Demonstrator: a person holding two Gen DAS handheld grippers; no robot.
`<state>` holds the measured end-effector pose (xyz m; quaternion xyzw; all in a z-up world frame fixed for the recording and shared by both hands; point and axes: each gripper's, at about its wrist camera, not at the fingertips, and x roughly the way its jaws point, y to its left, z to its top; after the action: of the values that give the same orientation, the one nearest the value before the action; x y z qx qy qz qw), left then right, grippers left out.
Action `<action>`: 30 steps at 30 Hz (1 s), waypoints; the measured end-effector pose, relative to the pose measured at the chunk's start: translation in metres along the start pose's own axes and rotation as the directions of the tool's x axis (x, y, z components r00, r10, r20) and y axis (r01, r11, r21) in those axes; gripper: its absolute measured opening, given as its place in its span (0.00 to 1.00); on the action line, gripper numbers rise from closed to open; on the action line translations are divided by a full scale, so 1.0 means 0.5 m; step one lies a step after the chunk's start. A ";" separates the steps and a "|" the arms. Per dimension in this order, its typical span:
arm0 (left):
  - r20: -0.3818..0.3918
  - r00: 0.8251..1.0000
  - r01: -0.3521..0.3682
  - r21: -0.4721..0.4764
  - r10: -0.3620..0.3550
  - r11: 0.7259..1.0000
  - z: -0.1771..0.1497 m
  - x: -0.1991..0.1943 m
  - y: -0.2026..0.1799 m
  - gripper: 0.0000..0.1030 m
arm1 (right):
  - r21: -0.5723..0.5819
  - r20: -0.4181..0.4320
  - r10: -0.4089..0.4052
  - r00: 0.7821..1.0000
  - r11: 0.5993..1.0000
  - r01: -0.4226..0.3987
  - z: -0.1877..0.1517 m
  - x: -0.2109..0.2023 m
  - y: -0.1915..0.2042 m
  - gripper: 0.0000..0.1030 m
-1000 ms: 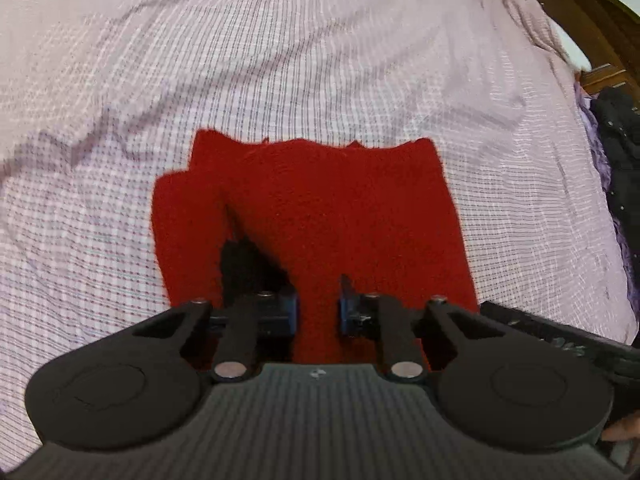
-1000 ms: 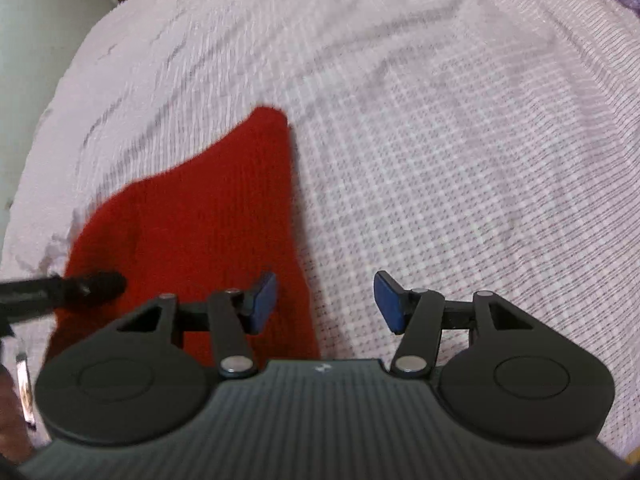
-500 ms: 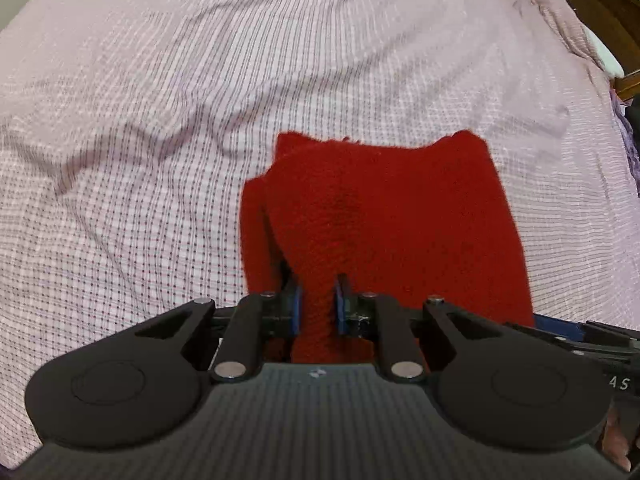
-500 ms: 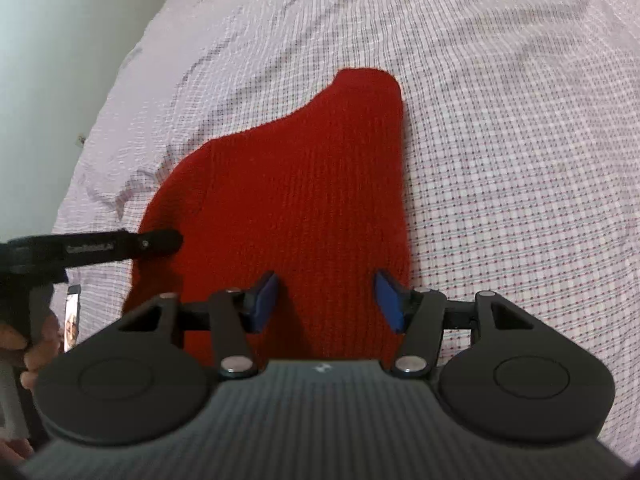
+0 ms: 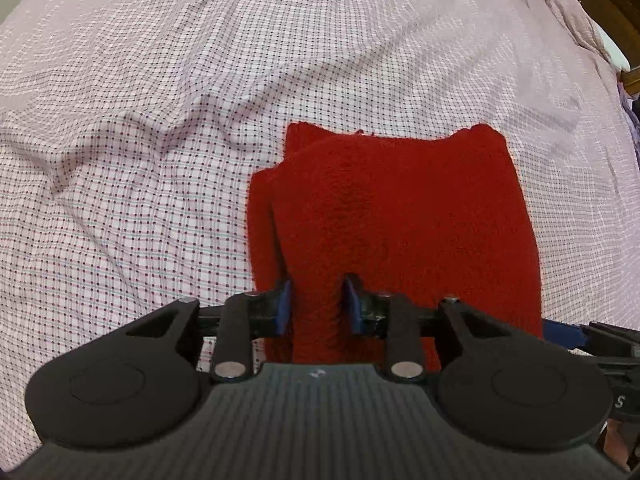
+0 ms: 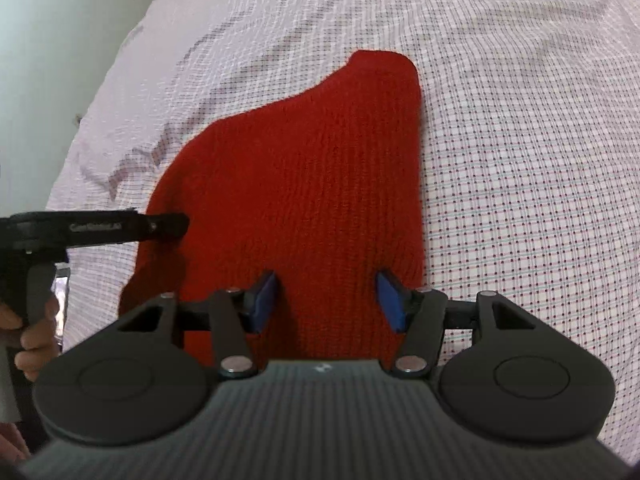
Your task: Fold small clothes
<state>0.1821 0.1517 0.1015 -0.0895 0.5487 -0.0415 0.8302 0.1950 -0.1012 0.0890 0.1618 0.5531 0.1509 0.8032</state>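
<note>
Spreading across the left half of the left wrist view is the checked bed sheet (image 5: 140,160), creased and bare. Right of centre lies the red knit garment (image 5: 400,208), partly folded, one layer lapped over another at its left edge. At lower centre the left tongs (image 5: 316,302) are clenched on a raised ridge of its near hem. In the right wrist view the garment fills the centre, and the right tongs (image 6: 326,300) stand released at lower centre, fingers spread over the near edge, pinching nothing. To fold well, I judge both tongs should grip the near hem level, lift together and lay it squarely on the far edge.
</note>
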 end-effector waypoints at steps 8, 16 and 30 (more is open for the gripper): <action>-0.002 1.000 -0.002 0.036 0.002 0.999 0.009 -0.055 -0.025 0.53 | 0.120 0.051 0.027 0.998 0.992 -0.033 0.003 -0.047 -0.036 0.64; 0.036 0.998 0.042 -0.004 -0.042 0.999 0.006 -0.078 -0.032 0.83 | 0.253 0.111 0.043 0.993 0.965 -0.070 0.003 -0.060 -0.097 0.79; -0.044 0.999 0.001 -0.001 -0.001 1.000 -0.014 -0.010 -0.025 0.83 | 0.201 0.053 0.044 0.998 0.978 -0.054 0.007 -0.019 -0.102 0.83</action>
<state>0.1743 0.1394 0.1057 -0.0894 0.5669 -0.0434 0.8178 0.1982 -0.1516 0.0761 0.2598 0.5419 0.1097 0.7917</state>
